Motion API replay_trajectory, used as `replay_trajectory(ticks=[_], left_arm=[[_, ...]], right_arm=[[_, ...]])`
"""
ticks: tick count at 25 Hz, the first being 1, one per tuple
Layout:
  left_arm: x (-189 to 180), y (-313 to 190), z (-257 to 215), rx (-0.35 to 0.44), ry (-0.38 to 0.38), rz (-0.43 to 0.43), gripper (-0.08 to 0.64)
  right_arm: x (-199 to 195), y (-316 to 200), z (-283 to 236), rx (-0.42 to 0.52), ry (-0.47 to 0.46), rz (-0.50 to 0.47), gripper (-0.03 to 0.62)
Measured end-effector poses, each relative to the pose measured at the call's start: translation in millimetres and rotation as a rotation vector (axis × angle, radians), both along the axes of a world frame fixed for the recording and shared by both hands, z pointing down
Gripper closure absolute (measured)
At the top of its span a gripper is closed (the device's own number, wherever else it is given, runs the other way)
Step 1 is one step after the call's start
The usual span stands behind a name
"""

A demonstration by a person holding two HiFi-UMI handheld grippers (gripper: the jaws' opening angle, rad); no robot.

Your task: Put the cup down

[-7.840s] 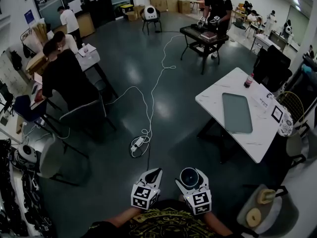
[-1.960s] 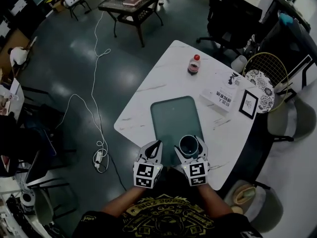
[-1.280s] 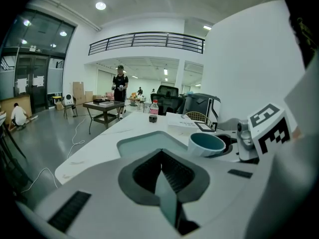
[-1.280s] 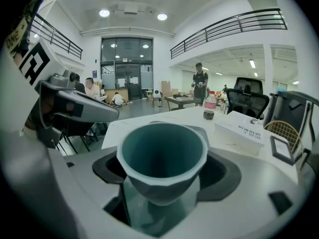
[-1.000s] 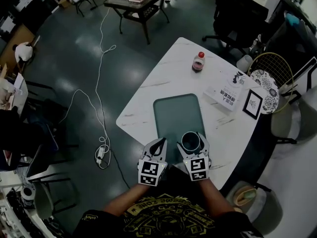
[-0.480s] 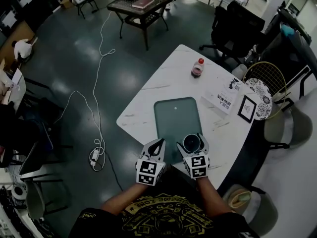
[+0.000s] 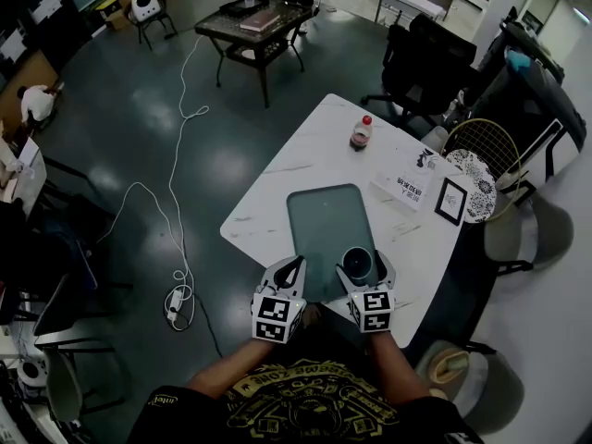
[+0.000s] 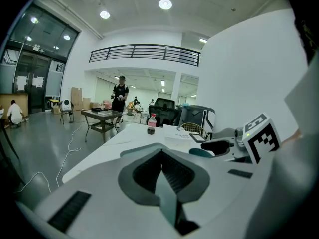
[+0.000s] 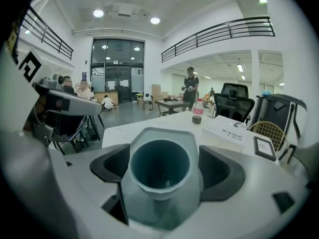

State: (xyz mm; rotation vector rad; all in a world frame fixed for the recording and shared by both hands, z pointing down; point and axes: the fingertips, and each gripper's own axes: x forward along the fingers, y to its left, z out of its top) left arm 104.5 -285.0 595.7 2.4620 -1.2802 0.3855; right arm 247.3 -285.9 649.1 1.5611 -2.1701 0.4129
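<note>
I see the smooth, round, tapering teal cup [image 9: 159,169] standing upright, mouth up, on the near right corner of the flat teal tray [image 7: 324,215] on the white marbled worktop [image 7: 310,151]. My right hand-held gripper [image 7: 362,266] flanks it, jaws wide, pads clear. My left hand-held gripper [image 7: 296,265] is closed, empty.

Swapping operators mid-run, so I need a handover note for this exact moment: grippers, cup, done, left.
Left gripper: fingers shut, nothing between them.
Right gripper: fingers spread wide around the round dark teal cup, with a gap on each side, not pressing.
Cup: upright and empty, at the near end of the grey-green rectangular tray on the white marbled table.
Done: cup appears set down and released.
Left: draw the right gripper back without tipping the cup.
</note>
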Motion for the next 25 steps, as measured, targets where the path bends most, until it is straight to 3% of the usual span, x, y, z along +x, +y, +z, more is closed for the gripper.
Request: replay_trajectory(ticks=[13,25], left_arm=[[-33,20,-26,0.044,0.045,0.032,0.548],[-102,55,-39,0.066,0.068,0.001,0.548]], right_arm=[[-19,37,-52,0.115,-0.025,0.097,0.182],[-74,90,-79,0.165,-0.041,0.158,0.451]])
